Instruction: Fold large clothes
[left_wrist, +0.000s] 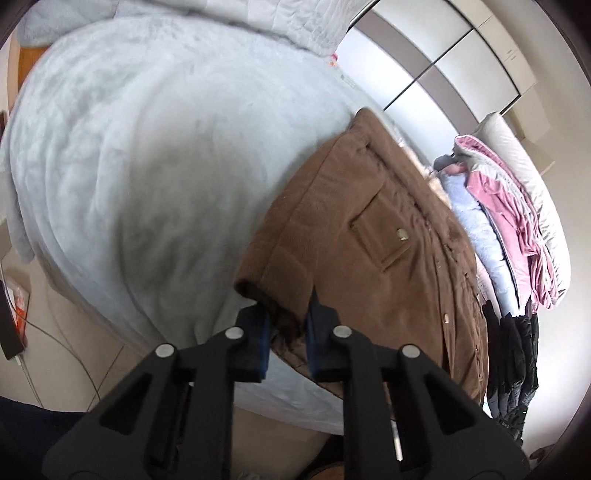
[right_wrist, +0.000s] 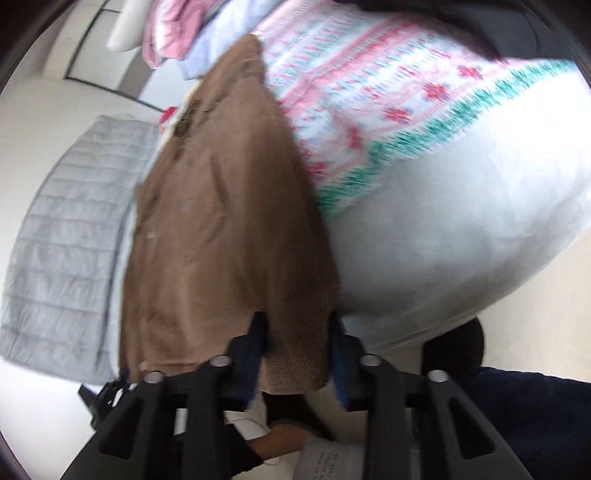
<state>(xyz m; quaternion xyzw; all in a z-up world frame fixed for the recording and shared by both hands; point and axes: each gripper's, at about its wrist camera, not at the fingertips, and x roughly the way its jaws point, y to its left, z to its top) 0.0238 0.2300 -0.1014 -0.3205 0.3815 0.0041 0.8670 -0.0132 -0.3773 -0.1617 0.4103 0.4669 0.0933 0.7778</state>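
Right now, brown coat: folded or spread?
Folded lengthwise: brown coat lies as a narrow strip on the bed, front pocket up.

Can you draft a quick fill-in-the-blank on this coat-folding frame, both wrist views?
1. Both grippers are closed on the ____ coat.
2. The coat lies on a bed covered by a pale ____ blanket.
3. The left gripper pinches the coat's dark-lined ____.
4. In the right wrist view, the cover right of the coat has a ____ pattern.

Missing words: brown; blue; cuff; floral
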